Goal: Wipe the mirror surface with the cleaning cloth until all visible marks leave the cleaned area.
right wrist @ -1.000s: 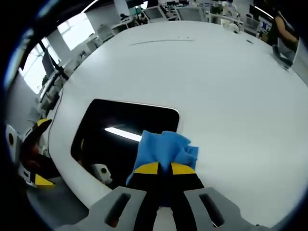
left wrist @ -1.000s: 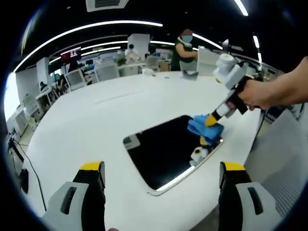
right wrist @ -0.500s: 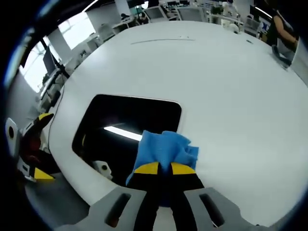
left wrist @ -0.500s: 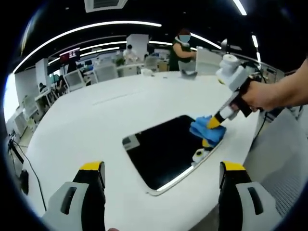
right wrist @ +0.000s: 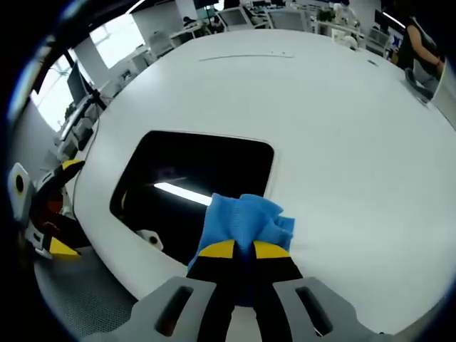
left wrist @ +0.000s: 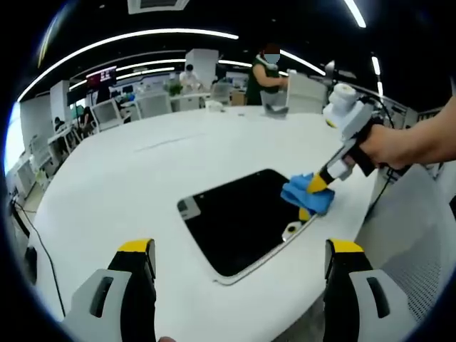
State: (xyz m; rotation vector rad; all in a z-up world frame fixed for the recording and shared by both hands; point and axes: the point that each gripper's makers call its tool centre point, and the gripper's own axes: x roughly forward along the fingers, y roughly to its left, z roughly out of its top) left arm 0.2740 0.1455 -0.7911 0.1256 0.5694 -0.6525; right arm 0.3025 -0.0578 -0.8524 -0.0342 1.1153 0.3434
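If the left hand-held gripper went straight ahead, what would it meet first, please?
Probably the near edge of the mirror lying flat on the white table; bare tabletop comes before it, though depth is uncertain.

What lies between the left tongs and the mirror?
Bare white table: in the left gripper view, nothing stands between the open left tongs and the mirror.
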